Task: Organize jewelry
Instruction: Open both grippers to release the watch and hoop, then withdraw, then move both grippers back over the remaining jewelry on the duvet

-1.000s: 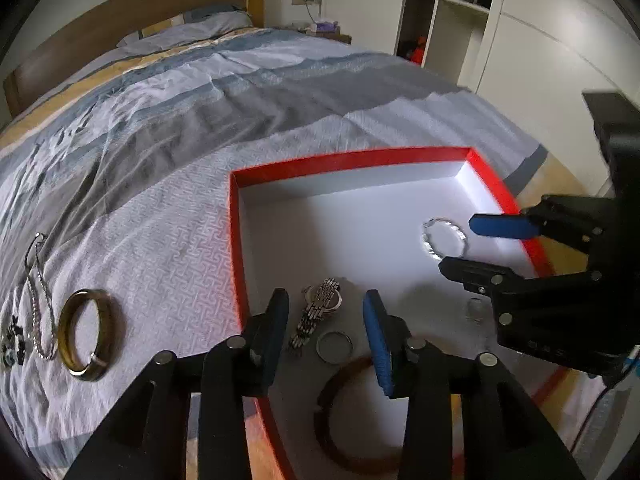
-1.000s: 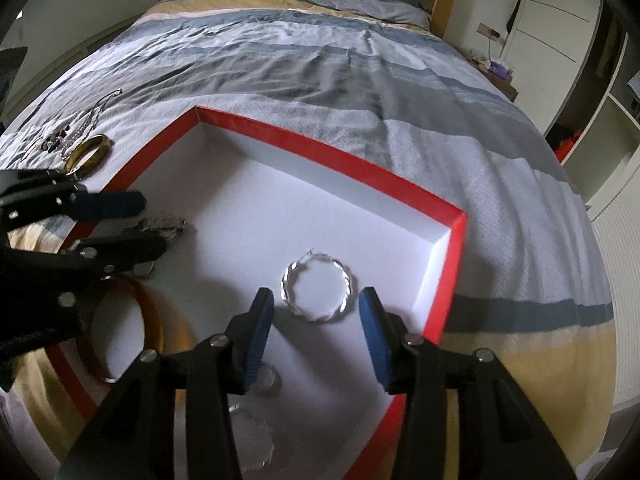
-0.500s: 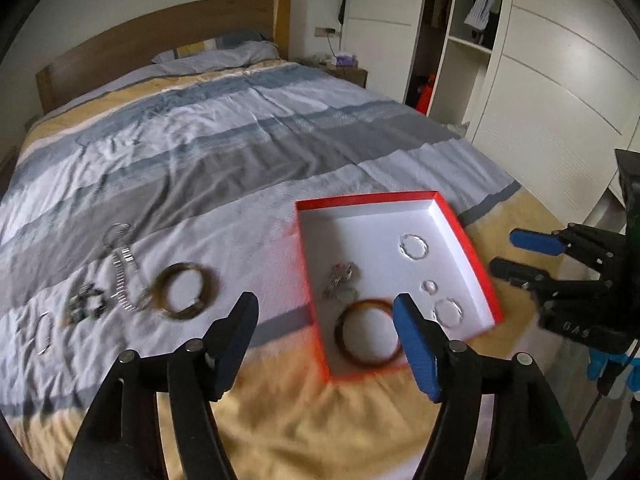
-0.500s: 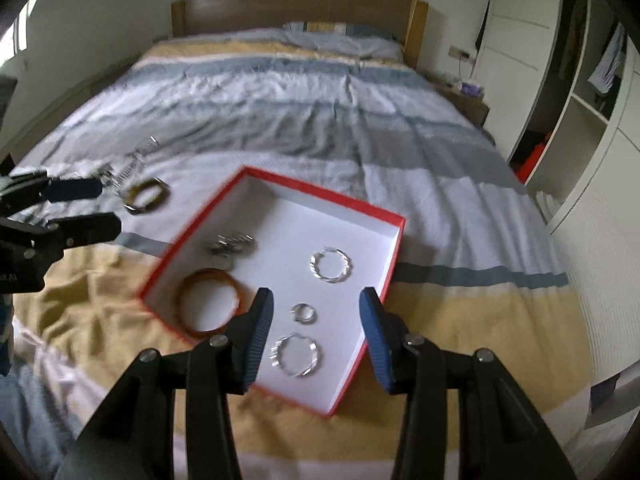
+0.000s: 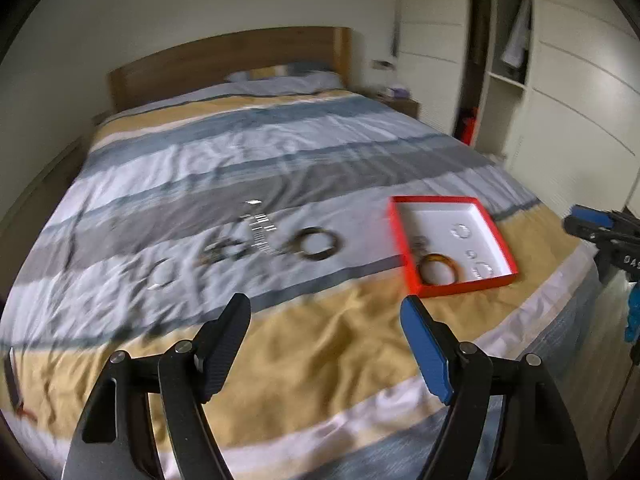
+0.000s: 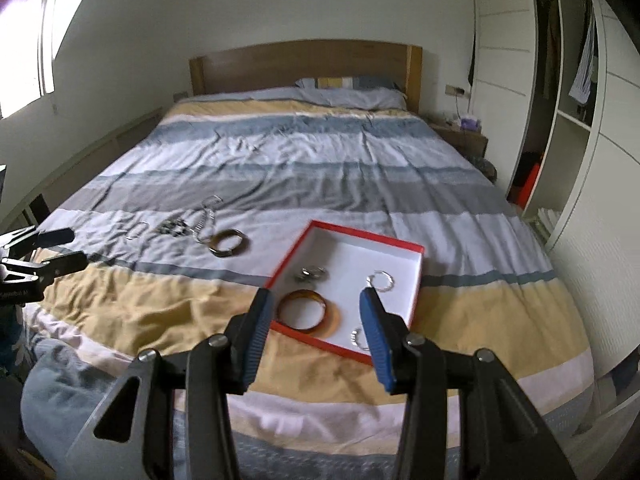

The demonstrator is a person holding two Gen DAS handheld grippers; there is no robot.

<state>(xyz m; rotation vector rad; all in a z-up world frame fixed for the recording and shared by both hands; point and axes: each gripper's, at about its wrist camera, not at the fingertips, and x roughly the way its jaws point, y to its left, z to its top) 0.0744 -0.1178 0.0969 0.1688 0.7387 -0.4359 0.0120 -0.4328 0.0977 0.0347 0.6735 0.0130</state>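
Note:
A red-rimmed white box (image 6: 360,237) lies on the striped bedcover near the foot of the bed. It holds an amber bangle (image 6: 333,319), a watch (image 6: 310,273) and silver hoops (image 6: 380,272). Left of the box, on the cover, lie a dark gold bangle (image 6: 226,234), a chain (image 6: 205,216) and beads (image 6: 174,226). My left gripper (image 5: 324,304) hangs well back above the yellow stripe, its jaws opening with nothing between them. My right gripper (image 6: 315,296) is open and empty, high above and back from the box (image 5: 452,200). It also shows at the left wrist view's right edge (image 5: 592,226).
The wooden headboard (image 6: 304,66) and a pillow (image 6: 352,92) are at the far end. A white wardrobe (image 6: 600,120) with open shelves lines the right side, with a nightstand (image 6: 460,136) beside the bed. The foot edge of the bed (image 6: 320,420) runs below both grippers.
Both grippers have drawn back and up from inside the box, so the whole bed now shows. The left jaws have spread wider. The right jaws kept their gap.

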